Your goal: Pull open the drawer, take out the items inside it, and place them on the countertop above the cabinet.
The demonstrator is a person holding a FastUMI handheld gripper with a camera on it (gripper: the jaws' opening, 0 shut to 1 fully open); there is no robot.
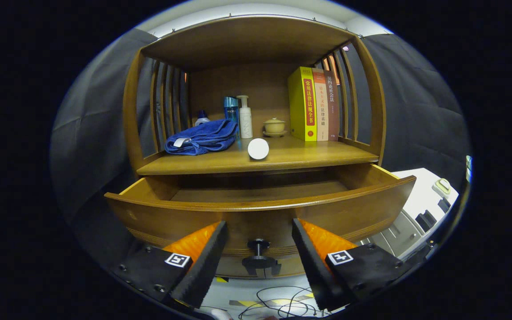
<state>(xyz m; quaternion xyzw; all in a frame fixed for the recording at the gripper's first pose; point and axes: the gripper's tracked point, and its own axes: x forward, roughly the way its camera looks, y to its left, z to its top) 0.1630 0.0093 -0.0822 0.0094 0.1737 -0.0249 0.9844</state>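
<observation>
The wooden drawer [260,213] stands pulled open below the countertop [291,155]; the part of its inside that shows is bare wood, and the near part is hidden behind its front panel. Its black knob [258,247] sits between my two fingers, a little beyond them, untouched. My gripper [259,229] is open, orange-and-black fingers spread wide to either side of the knob. On the countertop lie a folded blue towel [202,138] and a white round object [258,149] near the front edge.
At the back of the countertop stand a blue bottle [231,110], a white pump bottle [245,118], a small lidded cup on a saucer [274,126] and three upright books [314,104]. A white appliance [420,209] stands to the right. Cables [278,302] lie on the floor below.
</observation>
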